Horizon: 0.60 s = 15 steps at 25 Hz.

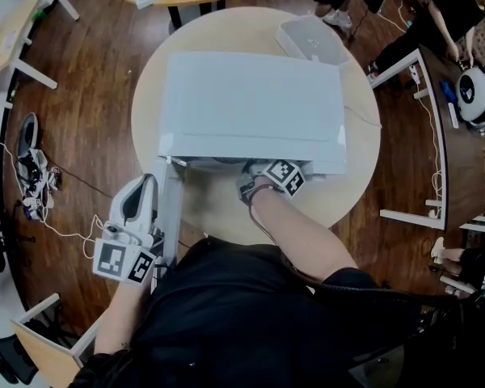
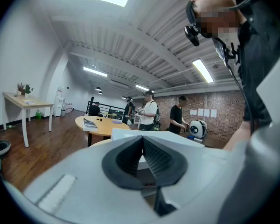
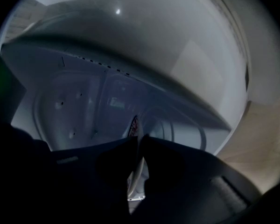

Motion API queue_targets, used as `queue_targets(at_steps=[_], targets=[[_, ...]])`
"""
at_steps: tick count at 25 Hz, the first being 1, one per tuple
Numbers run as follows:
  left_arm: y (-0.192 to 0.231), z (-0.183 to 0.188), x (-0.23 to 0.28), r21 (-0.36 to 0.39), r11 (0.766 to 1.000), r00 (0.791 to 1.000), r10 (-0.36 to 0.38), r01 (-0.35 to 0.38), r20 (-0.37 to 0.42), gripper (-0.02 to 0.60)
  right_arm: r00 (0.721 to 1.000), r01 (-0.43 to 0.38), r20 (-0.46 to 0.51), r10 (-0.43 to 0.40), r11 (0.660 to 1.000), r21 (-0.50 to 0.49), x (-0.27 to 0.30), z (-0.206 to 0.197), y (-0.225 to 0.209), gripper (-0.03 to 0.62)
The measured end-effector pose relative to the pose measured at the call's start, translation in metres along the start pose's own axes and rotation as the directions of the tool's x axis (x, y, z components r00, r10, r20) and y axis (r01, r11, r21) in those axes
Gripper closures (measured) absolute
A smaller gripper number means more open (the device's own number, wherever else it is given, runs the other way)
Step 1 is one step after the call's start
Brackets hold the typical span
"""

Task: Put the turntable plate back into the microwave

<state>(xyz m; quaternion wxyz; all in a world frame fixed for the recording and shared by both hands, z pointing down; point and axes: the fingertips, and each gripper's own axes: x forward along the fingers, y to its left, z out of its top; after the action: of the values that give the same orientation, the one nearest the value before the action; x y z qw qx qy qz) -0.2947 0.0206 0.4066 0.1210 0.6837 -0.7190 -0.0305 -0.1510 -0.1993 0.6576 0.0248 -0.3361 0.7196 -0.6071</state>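
Nearest, left gripper point(image 2: 141, 141): it is held just beside the open door, and its jaws are pressed together with nothing seen between them. It is judged to be parked there so that the door is kept from swinging back.
Door point(image 1: 169, 217): it is swung out toward the person at the left of the opening and is seen edge-on from above, so the opening is left free for the other arm.
Right gripper point(image 3: 139, 141): it is reached into the opening. Its jaws are closed on a thin pale edge, so a pinch at the rim is read.
Turntable plate point(image 3: 136, 167): it is gripped by its edge and is already carried inside the microwave. It is seen only edge-on between the jaws. A rim grip is judged to have been chosen so that the flat plate can be slid in level.
Cavity point(image 3: 84, 111): pale walls with a few small holes are shown. Whether the plate is seated on the floor cannot be told.
Microwave point(image 1: 250, 103): it is stood on the round desk point(image 1: 347, 184), with its opening turned toward the person.
Step in hand: the plate is judged to be in the course of being lowered and centred, and release is not yet made.
Farther on the desk: a flat white device point(image 1: 311, 39) is lying behind the microwave, apart from the work.
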Motion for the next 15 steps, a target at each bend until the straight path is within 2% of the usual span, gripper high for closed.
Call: queue_targets(at_steps=[15], targets=[[0.0046, -0.0019, -0.0024, -0.006, 1.000, 1.000, 0.020, -0.020, -0.008, 0.577, 0.999, 0.017, 0.034, -0.018, 0.999, 0.035, 0.0074, 0.0008, -0.0071, 0.574]])
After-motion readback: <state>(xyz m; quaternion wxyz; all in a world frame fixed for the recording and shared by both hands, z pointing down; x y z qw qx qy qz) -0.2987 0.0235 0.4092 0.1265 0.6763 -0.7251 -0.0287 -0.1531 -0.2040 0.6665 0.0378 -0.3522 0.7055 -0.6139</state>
